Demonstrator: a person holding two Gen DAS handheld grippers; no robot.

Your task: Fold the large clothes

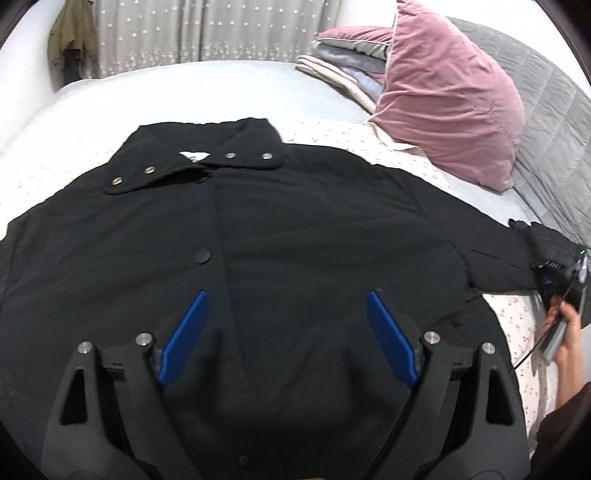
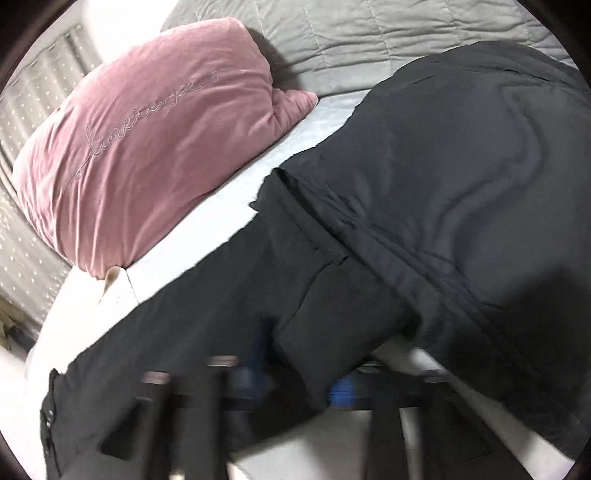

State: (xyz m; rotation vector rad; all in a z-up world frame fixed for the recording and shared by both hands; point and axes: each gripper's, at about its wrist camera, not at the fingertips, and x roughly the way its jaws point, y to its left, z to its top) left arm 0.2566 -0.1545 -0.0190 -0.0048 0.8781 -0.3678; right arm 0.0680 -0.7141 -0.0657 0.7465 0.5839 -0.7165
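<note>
Two blue pads (image 1: 188, 334) frame my left wrist view, one on each finger of the left gripper (image 1: 286, 336), and they stand wide apart, released, with nothing pinched between them. Under them I see one black jacket (image 1: 295, 229) spread front-up on the bed (image 1: 192, 85), collar away from me. I count two brass-coloured snaps on the near collar flap (image 1: 133, 175) and two silver ones on the far flap (image 1: 247, 156), plus one black snap (image 1: 202, 256) on the front placket. One white label (image 1: 194, 156) shows inside the neck.

One sleeve (image 1: 495, 254) runs out to the right edge of that view, where my right hand (image 1: 565, 332) holds the right gripper (image 2: 295, 380). From the right wrist camera that gripper is badly blurred; I make out blue on both sides of a fold of the black sleeve (image 2: 314, 302), and the fingers look nearly closed on it, clenched around the cloth.

One pink velvet pillow (image 2: 140, 147) with stitched cursive lettering leans against the grey quilted headboard (image 2: 369, 40), just beside the sleeve but not touching it as far as I can tell. Behind the pillow I see one stack of folded bedding (image 1: 347, 74); I cannot count its layers surely. One olive garment (image 1: 72, 33) hangs at the far left beside the dotted curtain (image 1: 207, 33). A floral sheet (image 1: 517, 317) shows at the jacket's right edge.
</note>
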